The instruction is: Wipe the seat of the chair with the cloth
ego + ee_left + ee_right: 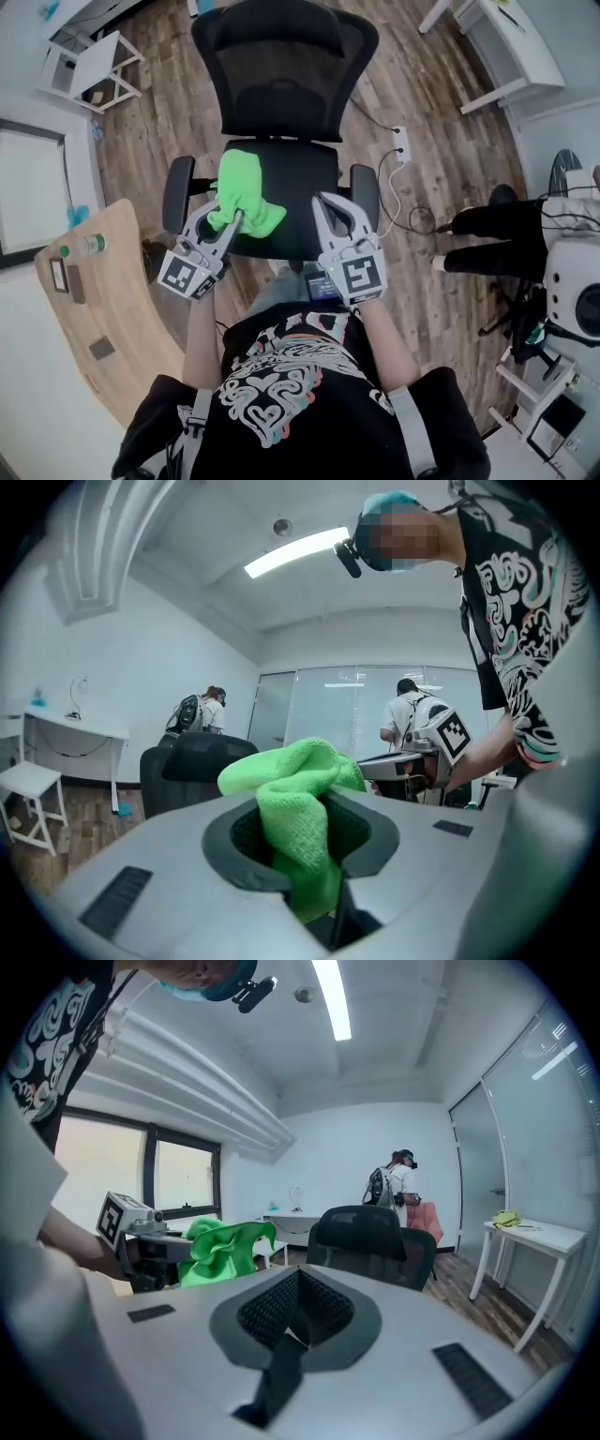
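Your left gripper (232,221) has the green cloth (242,186) clamped tight, hanging in the air over the chair seat (302,180). Right gripper (325,202) beside it is pinched closed on nothing.

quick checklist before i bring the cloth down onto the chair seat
1. Cloth gripped by the left gripper: ok, pinched between its jaws.
2. Right gripper empty: ok, jaws together with nothing between them.
3. Cloth touching the seat: not ok, it is held in the air above it.
4. Cloth spread for wiping: not ok, it is bunched and folded.
5. Seat free of objects: ok where it shows; the part behind the cloth and grippers cannot be told.
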Demonstrator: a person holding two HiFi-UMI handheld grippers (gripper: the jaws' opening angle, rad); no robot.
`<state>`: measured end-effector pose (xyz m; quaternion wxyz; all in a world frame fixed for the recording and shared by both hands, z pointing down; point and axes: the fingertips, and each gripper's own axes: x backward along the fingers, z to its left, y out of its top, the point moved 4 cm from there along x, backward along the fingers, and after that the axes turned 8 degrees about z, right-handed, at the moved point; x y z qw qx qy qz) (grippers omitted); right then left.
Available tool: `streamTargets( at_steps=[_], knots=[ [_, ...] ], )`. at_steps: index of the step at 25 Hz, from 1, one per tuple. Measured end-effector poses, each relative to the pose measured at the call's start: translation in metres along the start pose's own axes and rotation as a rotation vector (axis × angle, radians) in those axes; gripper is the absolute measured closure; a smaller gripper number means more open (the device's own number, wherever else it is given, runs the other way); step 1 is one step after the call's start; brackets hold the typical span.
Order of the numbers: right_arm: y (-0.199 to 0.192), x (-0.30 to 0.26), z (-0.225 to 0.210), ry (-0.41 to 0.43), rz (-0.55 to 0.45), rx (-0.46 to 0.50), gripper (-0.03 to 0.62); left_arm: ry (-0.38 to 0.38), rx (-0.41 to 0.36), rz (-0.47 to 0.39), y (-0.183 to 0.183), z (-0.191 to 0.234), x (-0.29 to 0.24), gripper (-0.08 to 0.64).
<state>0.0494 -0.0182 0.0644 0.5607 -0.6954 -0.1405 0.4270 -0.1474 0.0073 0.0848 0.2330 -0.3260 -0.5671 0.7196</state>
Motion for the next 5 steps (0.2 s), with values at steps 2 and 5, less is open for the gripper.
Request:
streamTargets(
  at_steps=[2,5],
  knots=[
    [0.013,0.003,0.006,0.008,-0.024,0.016,0.592,0.009,-0.013,-0.010,0.013,-0.002,0.006,0.466],
    [0.029,0.011,0.016,0.013,-0.064,0.025,0.592,0.027,-0.024,-0.018,0.029,-0.007,0.018,0.465]
  ],
)
